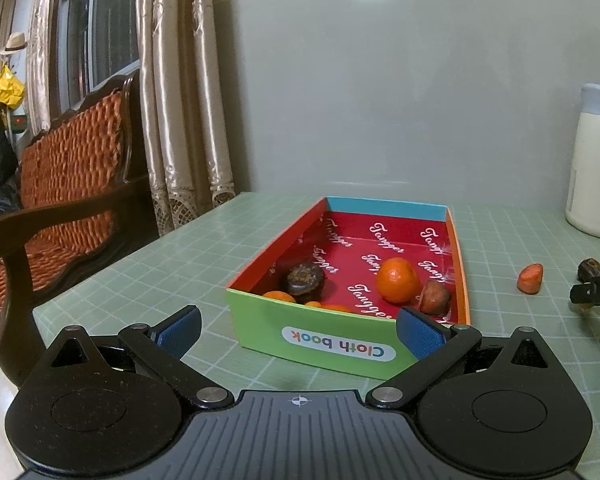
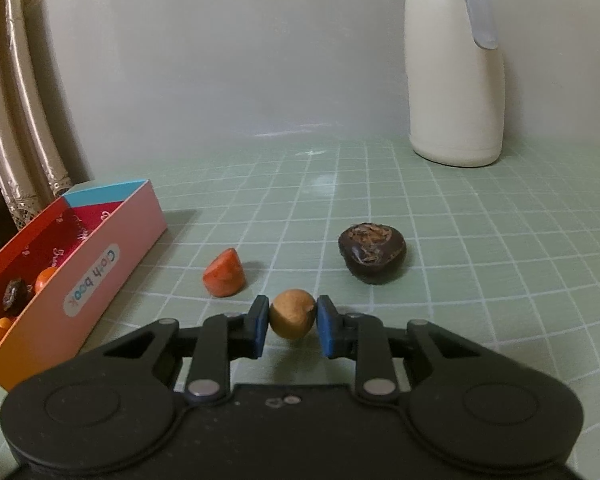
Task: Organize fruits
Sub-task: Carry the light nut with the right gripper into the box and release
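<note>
Nearest the right wrist camera, the right gripper (image 2: 292, 325) has its jaws clenched on a small tan round fruit (image 2: 292, 318), both blue pads pressing its sides just above the green gridded counter (image 2: 480, 248). Just beyond it to the left lies an orange-red fruit piece (image 2: 224, 273), and to the right, apart from it, a dark brown wrinkled fruit (image 2: 371, 253). A cream bottle (image 2: 454, 80) stands upright near the wall, well behind them.

From the left wrist camera, the left gripper (image 1: 299, 330) hovers with its jaws released and spread wide, nothing between them, just before the near green wall of the open cardboard box (image 1: 332, 344) labelled "Cloth book". Inside the box, on its red lining, sit a tangerine (image 1: 397, 280), a dark round fruit (image 1: 305, 278), a brown fruit (image 1: 435, 297) touching the tangerine, and several small orange pieces against the near wall. A wooden bench (image 1: 68, 184) stands by the curtains at the left.
</note>
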A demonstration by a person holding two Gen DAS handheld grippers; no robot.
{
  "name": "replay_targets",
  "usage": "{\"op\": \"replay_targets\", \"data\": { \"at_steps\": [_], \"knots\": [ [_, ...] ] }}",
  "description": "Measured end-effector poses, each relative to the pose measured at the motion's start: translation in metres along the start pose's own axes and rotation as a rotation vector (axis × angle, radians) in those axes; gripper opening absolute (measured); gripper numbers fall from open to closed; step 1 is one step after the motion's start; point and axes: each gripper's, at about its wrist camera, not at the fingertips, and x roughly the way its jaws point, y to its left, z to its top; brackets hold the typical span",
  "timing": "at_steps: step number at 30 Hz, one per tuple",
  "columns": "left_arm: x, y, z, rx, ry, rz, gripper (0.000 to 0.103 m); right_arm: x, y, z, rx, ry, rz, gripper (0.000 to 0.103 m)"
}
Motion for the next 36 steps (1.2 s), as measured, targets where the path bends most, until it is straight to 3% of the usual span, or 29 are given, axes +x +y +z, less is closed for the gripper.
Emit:
{"op": "replay_targets", "data": {
  "at_steps": [16,27,36],
  "knots": [
    [0.004,0.04,-0.008,-0.077,0.033,0.093,0.103,-0.021,0.039,-0.001,-0.059,-0.055,0.182,0.025],
    [0.001,0.067,-0.017,-0.1,0.049,0.145,0.103,-0.038,0.088,0.002,-0.117,-0.101,0.369,0.025],
    [-0.001,0.082,-0.022,-0.116,0.052,0.166,0.103,-0.037,0.128,-0.004,-0.189,-0.09,0.447,0.025]
  ]
}}
